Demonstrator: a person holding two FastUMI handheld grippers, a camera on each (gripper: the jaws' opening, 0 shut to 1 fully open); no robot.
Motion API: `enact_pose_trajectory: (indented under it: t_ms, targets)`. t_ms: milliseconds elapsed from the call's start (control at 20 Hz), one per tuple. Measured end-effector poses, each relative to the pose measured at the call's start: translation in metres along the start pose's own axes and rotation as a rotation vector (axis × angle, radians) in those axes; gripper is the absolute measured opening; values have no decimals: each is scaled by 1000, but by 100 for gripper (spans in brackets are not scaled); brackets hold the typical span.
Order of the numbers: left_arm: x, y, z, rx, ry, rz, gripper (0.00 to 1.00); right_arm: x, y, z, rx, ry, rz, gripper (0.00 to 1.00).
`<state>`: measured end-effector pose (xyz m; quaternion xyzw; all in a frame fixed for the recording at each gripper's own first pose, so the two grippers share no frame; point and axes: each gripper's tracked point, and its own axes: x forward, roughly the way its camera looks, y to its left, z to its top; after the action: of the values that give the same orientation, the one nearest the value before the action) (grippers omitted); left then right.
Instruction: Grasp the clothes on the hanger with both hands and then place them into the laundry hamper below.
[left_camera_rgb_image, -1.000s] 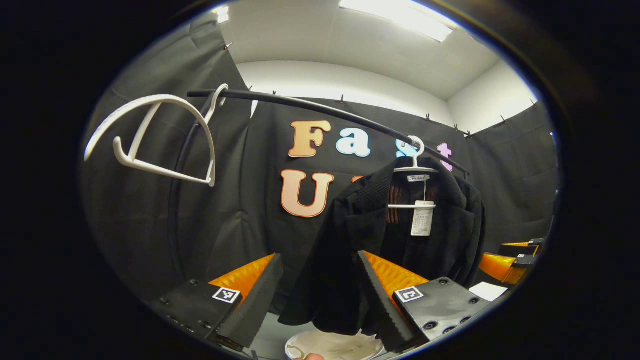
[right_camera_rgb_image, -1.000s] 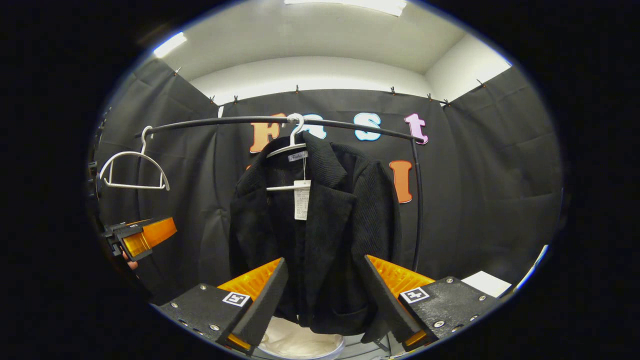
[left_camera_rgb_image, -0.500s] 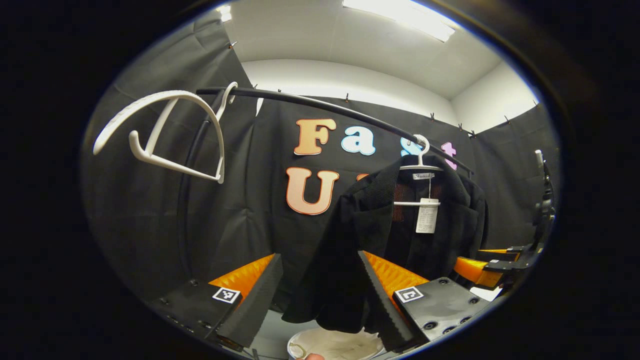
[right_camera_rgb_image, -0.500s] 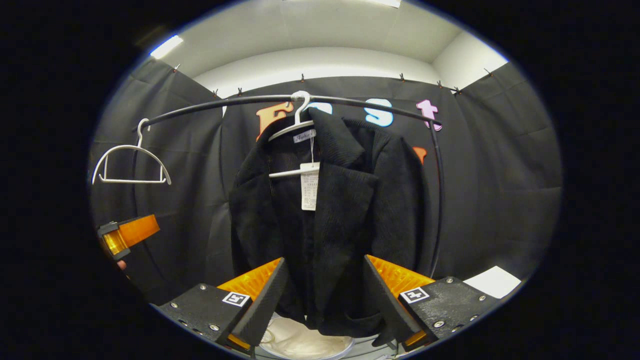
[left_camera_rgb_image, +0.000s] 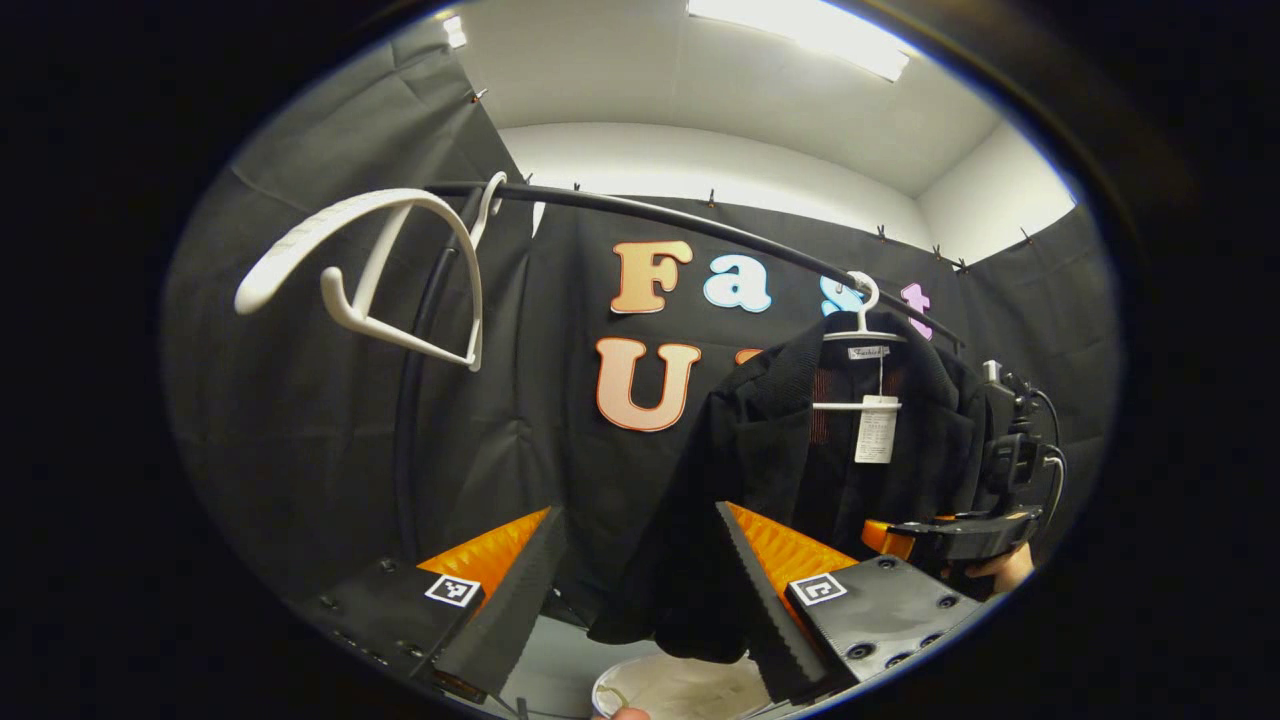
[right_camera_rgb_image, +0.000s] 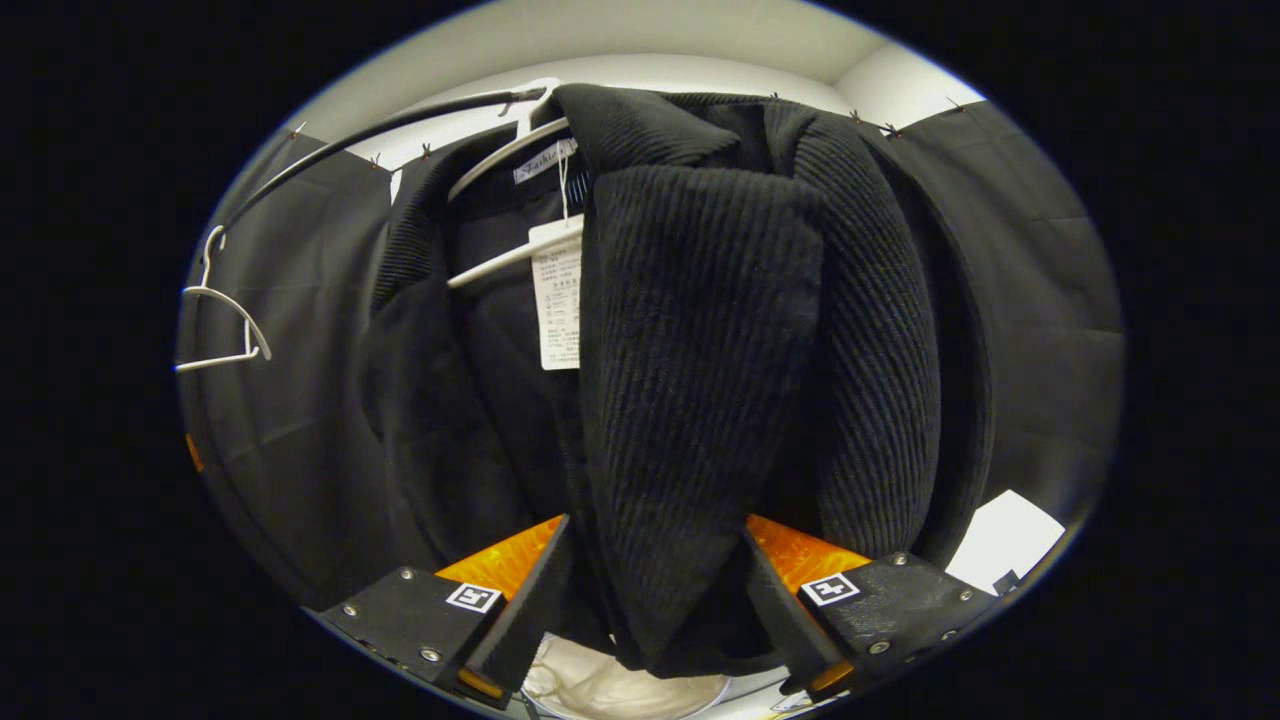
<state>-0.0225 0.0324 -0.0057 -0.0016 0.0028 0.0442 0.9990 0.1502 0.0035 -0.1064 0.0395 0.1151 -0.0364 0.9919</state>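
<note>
Right gripper (right_camera_rgb_image: 655, 600) has surged in, jaws spread around the black jacket's (right_camera_rgb_image: 700, 380) lapel; left gripper (left_camera_rgb_image: 640, 590), also spread, hangs back. Pinch comes next.

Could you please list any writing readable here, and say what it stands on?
White paper hang tag on the black ribbed jacket: printed lines, too small to read.
Woven white neck label inside its collar: script word, too blurred to read.
Square black-and-white markers beside the jaws: patterns, no words.
</note>
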Motion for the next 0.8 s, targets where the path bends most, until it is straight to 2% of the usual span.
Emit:
enact_pose_trajectory:
  t_ms: [100,200,250,350,400,450,550,600,650,750,800]
  targets:
    - [1,1,-3,-9,5,2,96,10,-9,1,-17,-8,-50,100]
    - [3,-4,-4,-24,-2,-17,96,15,-16,4,-25,-27,-75,84]
    - [5,-7,-4,-28,-7,-32,96,16,-20,4,-31,-31,-81,84]
    - [13,-23,-9,-52,-3,-80,96,14,-26,7,-46,-42,-82,63]
    - [17,-33,-11,-68,1,-114,93,13,-32,10,-55,-53,-94,52]
    - [23,-44,-15,-83,5,-146,99,8,-37,13,-62,-67,-104,41]
    - [41,-65,-25,-100,22,-205,96,-3,-37,21,-74,-96,-79,19]
    - [51,-78,-32,-100,38,-229,96,-11,-36,25,-90,-102,-68,17]
    - [61,-90,-43,-95,60,-250,96,-21,-35,28,-110,-111,-56,7]
    - [79,-114,-60,-91,93,-278,96,-38,-28,35,-150,-135,-23,7]
    - [89,-127,-68,-91,106,-291,100,-47,-25,38,-164,-139,-8,7]
